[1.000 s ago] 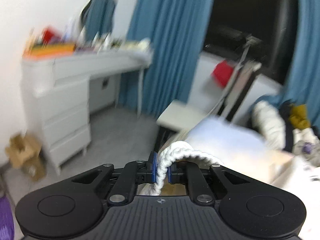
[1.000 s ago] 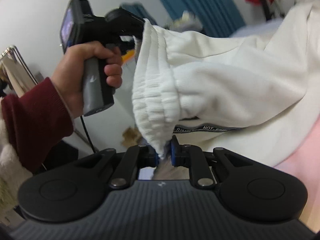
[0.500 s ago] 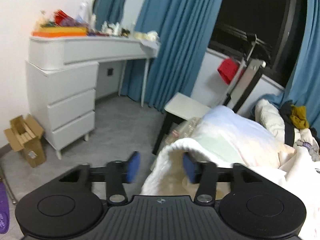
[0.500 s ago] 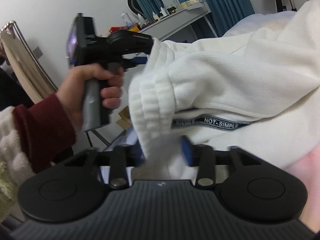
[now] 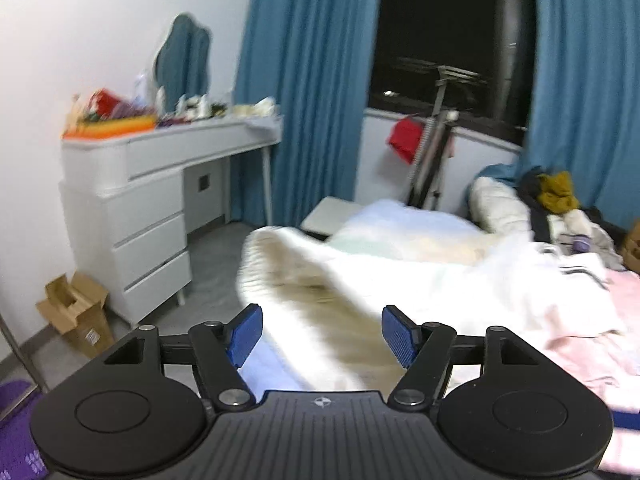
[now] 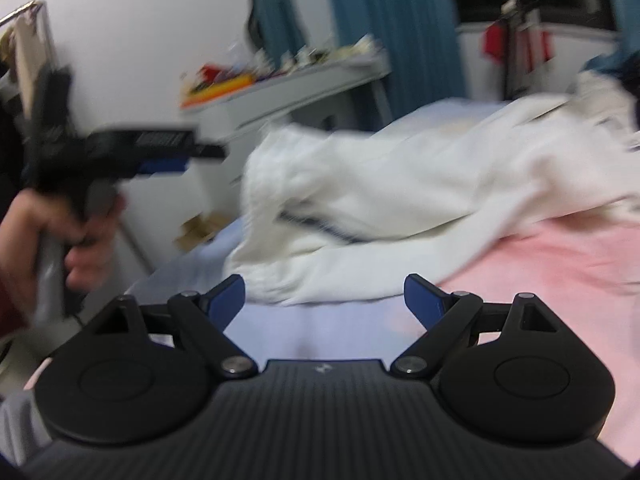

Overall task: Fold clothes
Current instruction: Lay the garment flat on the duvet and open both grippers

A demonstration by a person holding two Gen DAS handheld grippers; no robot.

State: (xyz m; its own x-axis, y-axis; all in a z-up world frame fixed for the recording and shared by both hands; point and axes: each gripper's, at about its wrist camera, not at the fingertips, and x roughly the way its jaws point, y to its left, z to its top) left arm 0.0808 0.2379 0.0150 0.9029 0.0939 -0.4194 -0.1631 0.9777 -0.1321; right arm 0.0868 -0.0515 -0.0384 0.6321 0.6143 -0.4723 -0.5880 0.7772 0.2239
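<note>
We can read no words or numbers here: the dark band on the white garment (image 6: 320, 228) carries lettering too blurred to make out, the label on the cardboard box (image 5: 76, 320) is illegible, and each gripper body shows only a small emblem, no text

Your matte black two-finger left gripper (image 5: 322, 334) has ribbed blue fingertip pads (image 5: 245, 332), silver pivot screws, round side discs. Your dark red sleeve cuff (image 6: 10, 304) shows too.

Both hand-held grippers released white garment (image 6: 400, 192)
</note>
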